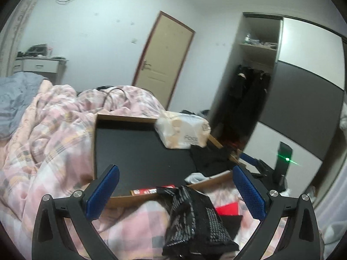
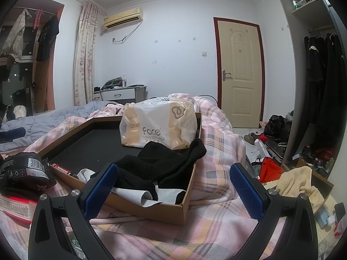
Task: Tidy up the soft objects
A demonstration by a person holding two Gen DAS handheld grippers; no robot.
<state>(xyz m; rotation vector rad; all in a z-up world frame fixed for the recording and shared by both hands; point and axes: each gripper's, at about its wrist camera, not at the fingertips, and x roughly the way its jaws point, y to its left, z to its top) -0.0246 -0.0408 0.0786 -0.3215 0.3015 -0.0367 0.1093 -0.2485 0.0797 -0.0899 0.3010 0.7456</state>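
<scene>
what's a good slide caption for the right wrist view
Open right gripper faces a cardboard tray on the bed, holding black socks and a tissue pack.

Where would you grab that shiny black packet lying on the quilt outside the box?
I'd pinch the black packet across its puffy middle, coming from above. It lies flat on the quilt beside the box, and its crinkled ends look slippery. The left gripper hangs over it, open.
</scene>
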